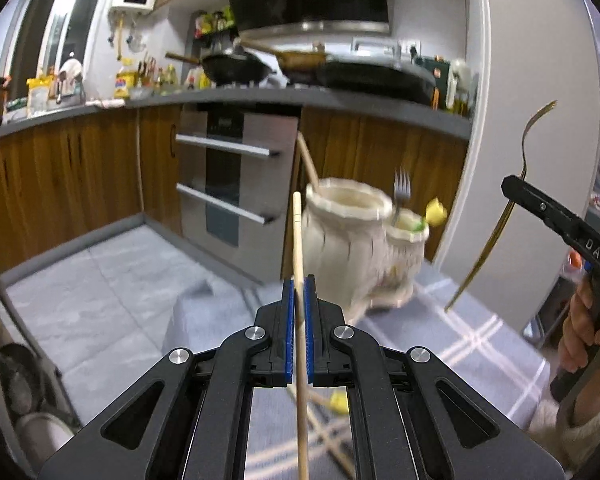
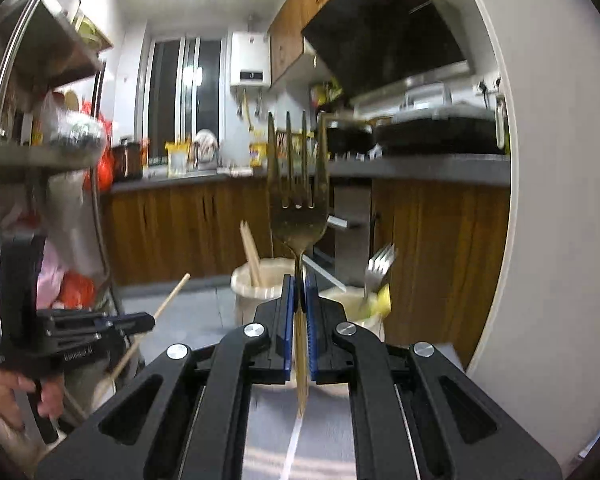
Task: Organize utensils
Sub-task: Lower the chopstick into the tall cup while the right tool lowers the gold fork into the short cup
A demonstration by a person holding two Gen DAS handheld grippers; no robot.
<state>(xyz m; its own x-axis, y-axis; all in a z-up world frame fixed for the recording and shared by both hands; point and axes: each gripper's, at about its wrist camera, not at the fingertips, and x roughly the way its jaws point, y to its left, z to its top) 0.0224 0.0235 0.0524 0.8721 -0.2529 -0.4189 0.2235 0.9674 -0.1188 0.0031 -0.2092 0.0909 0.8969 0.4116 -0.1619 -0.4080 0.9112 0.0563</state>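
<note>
Chopstick [image 1: 298,240] stands upright, clenched in the left gripper [image 1: 299,280]; right gripper [image 2: 299,280] grasps a gold fork [image 2: 298,200]; ceramic holder [image 1: 352,240] sits just ahead, nearer the left

Left gripper [image 1: 299,280] raised, jaws closed on a chopstick [image 1: 298,240], right gripper [image 2: 299,284] clamping a fork [image 2: 298,208] upright

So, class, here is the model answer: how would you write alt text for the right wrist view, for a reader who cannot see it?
The right gripper is shut on a gold fork, tines up, in front of a cream two-cup utensil holder. The taller cup holds a wooden chopstick, the shorter a silver fork. At left, the left gripper holds a chopstick.
</note>
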